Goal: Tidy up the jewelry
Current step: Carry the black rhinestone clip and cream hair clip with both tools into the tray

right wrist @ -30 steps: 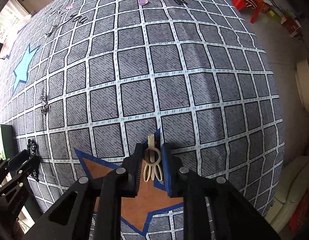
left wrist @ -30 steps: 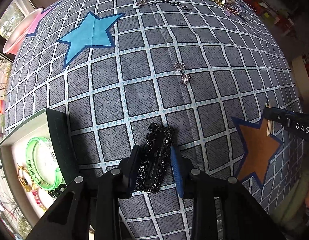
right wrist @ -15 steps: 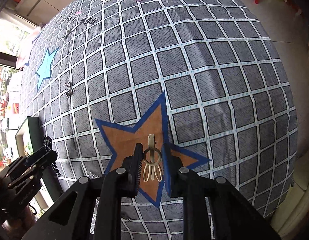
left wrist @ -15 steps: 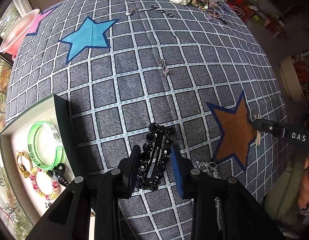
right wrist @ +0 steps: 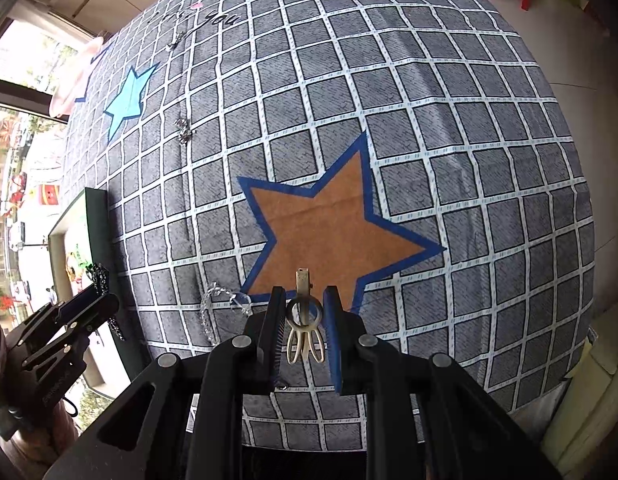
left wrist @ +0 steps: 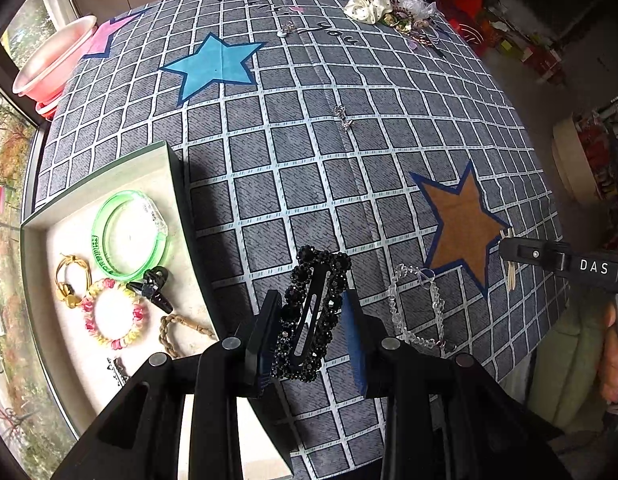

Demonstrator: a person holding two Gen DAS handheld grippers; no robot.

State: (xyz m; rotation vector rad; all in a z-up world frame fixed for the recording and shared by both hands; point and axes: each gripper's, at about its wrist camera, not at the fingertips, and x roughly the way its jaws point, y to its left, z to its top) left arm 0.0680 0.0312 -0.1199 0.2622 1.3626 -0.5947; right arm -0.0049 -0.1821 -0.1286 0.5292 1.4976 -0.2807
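Left gripper [left wrist: 313, 320]: jaws clamped on the black beaded hair clip [left wrist: 315, 312]; clip stands on end between the pads, its upper end clear of them, lifted off the cloth.
Right gripper [right wrist: 305, 324]: jaws clamped on the cream hair clip [right wrist: 304, 328]; ring and loops sit between the pads, its narrow end pokes out past them, over the orange star [right wrist: 333, 232].
Counter [left wrist: 349, 184]: covered by a grey cloth with a white grid; printed blue star [left wrist: 215, 66] toward the far left, orange star near the right edge.
Tray [left wrist: 109, 168]: open, pale inside, at the near left corner of the counter, just left of the left gripper.
Tray contents: green bangle [left wrist: 127, 236], gold ring piece [left wrist: 69, 280], pink-yellow beaded bracelet [left wrist: 113, 316], small black claw clip [left wrist: 153, 286], brown braided cord [left wrist: 181, 328].
Clear bead bracelet [left wrist: 419, 308]: lies on the cloth at the near edge, between the black clip and the orange star.
Silver charm [left wrist: 343, 116]: on the cloth mid-counter, well apart from both grippers.
Jewelry pile [left wrist: 393, 8]: far right corner, with a cream scrunchie; single pieces too small to tell.
Pink basin [left wrist: 53, 60]: beyond the far left corner.
Person: a hand [left wrist: 617, 356] shows at the right frame edge in the left wrist view, behind the right gripper.
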